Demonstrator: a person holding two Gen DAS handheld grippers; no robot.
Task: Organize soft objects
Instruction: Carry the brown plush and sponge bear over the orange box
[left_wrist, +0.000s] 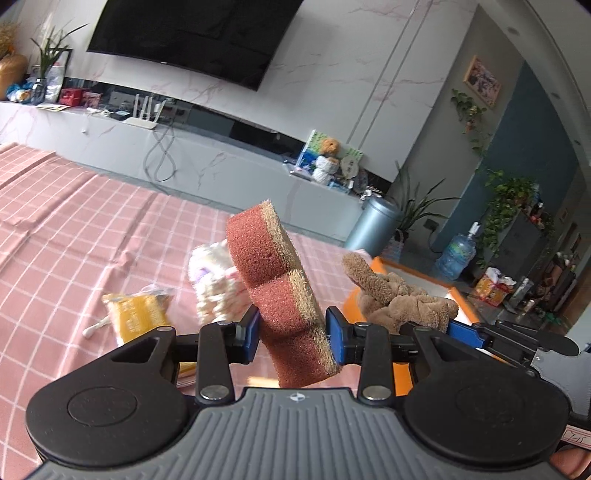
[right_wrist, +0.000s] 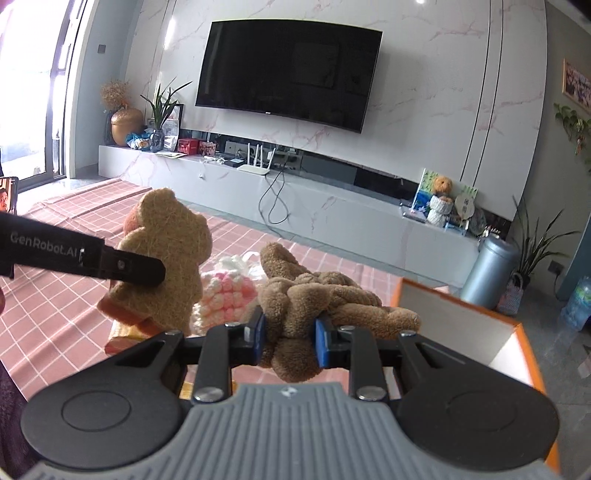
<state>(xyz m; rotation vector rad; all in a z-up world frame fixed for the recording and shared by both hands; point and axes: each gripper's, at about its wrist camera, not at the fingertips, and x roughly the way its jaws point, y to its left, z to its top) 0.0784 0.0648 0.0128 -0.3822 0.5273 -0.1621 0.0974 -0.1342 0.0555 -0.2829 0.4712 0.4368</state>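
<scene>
My left gripper (left_wrist: 291, 334) is shut on a reddish-brown sponge (left_wrist: 275, 273) with a tan scouring face, held upright above the pink checked cloth (left_wrist: 74, 229). The sponge also shows in the right wrist view (right_wrist: 170, 254), tan face toward the camera, with the left gripper's finger (right_wrist: 122, 267) across it. My right gripper (right_wrist: 290, 339) is shut on a brown plush toy (right_wrist: 317, 299), held just left of the orange box (right_wrist: 517, 332). The plush also shows in the left wrist view (left_wrist: 399, 295). A pink and white knitted soft item (right_wrist: 225, 291) lies on the cloth between them.
A yellow packaged item (left_wrist: 136, 314) lies on the cloth at the left. The orange box with white inside (left_wrist: 424, 280) stands at the cloth's right edge. Behind are a TV console (right_wrist: 332, 206), a grey bin (right_wrist: 487, 273) and plants.
</scene>
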